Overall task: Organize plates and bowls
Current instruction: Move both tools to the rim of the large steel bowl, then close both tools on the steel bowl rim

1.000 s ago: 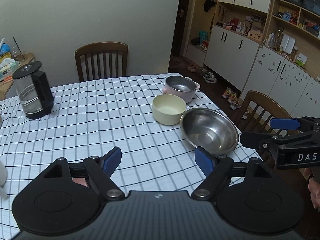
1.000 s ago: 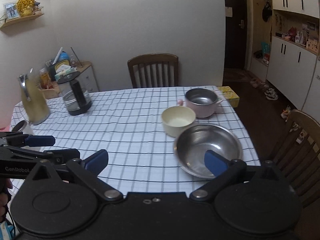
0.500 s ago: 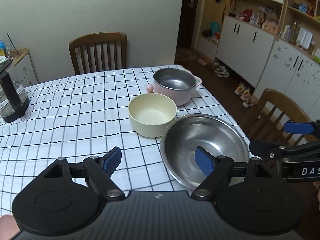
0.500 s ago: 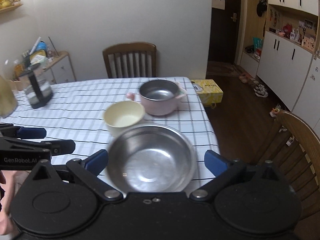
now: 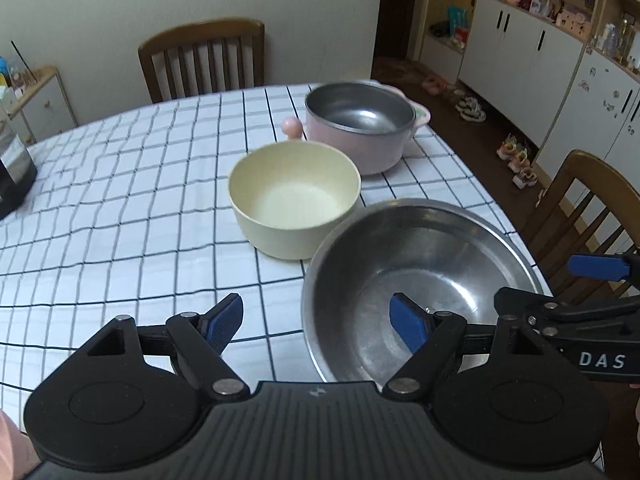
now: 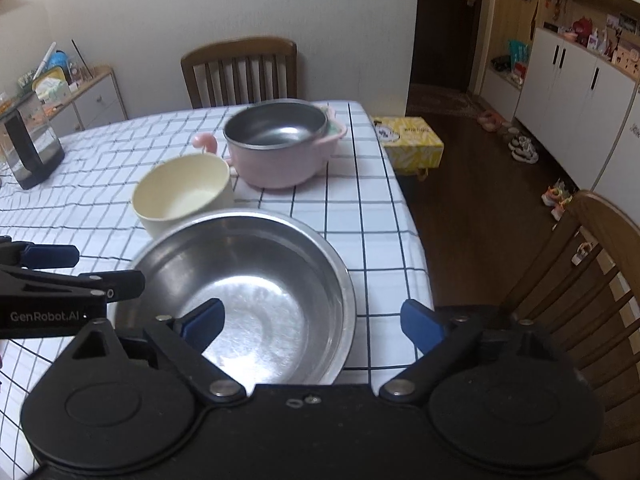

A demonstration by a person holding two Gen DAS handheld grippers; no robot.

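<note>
A wide steel bowl (image 5: 424,276) (image 6: 256,292) sits near the right edge of the checked tablecloth (image 5: 120,200). Behind it stand a cream bowl (image 5: 294,200) (image 6: 184,196) and a pink pot (image 5: 360,128) (image 6: 280,148) with a steel lining. My left gripper (image 5: 316,318) is open across the steel bowl's left rim, one finger over the cloth and one inside. My right gripper (image 6: 312,316) spans the right rim, its left finger inside the bowl and its right finger outside. Its jaws are closing, and no pad touches the rim.
A glass kettle (image 6: 32,144) stands at the far left of the table. One wooden chair (image 5: 204,60) is at the far side, another (image 6: 596,280) just beyond the table's right edge. A yellow box (image 6: 412,140) lies on the floor by white cabinets (image 6: 576,80).
Both grippers have come forward and down to the steel bowl and now straddle its left and right rims. The right jaws have narrowed slightly.
</note>
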